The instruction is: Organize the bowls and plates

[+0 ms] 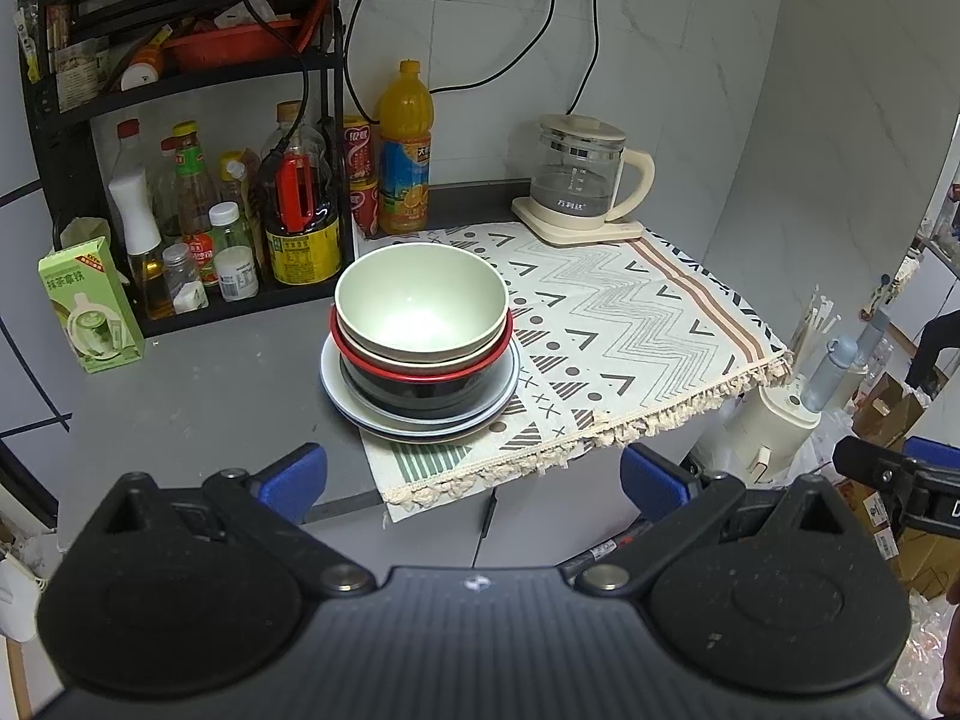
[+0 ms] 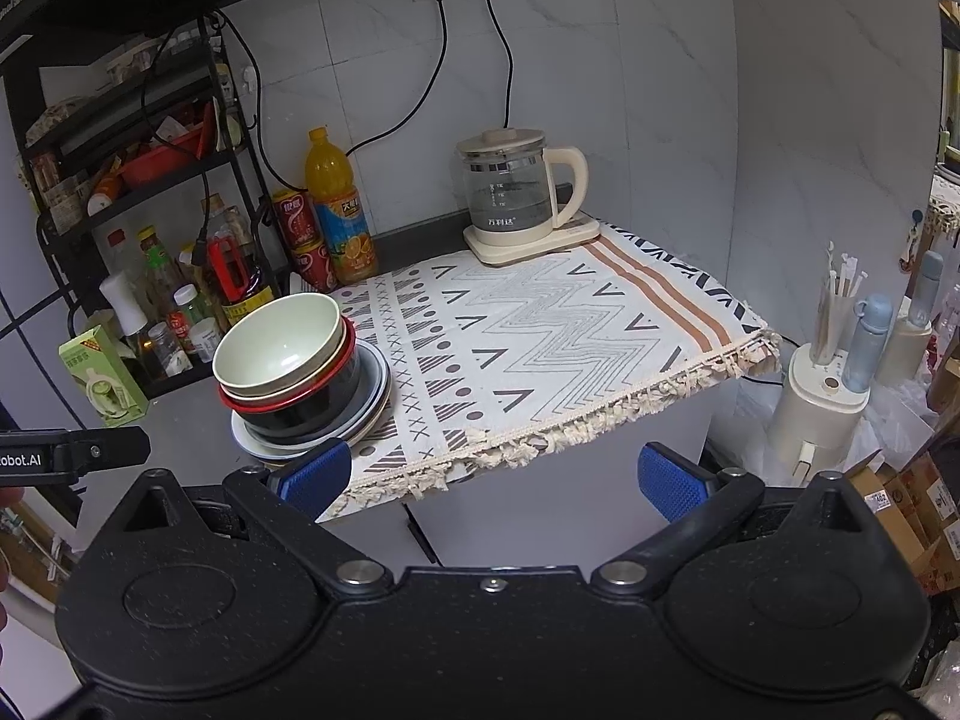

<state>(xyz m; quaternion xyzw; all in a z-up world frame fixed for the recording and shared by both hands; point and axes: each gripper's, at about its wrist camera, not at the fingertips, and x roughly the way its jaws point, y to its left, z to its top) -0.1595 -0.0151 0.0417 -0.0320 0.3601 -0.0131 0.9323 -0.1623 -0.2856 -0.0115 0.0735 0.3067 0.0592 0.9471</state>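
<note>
Here a pale green bowl (image 1: 420, 300) tops a stack of bowls and plates (image 1: 420, 384) at the left edge of the patterned cloth (image 1: 630, 324) on the grey tabletop (image 1: 210, 396), near the glass kettle (image 1: 579, 171); the left hand-held gripper (image 1: 474, 480) and right hand-held gripper (image 2: 495, 474) hang short of it, both spread wide and empty

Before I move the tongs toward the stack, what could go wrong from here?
1. The bowls sit nested on the plates; lifting the green bowl could drag the one under it and tip the stack.
2. The plates lie half on the cloth, half on the counter, so a push may rock them.
3. The bottles stand close beside the stack; a wide swing of the left tongs might knock them.
</note>
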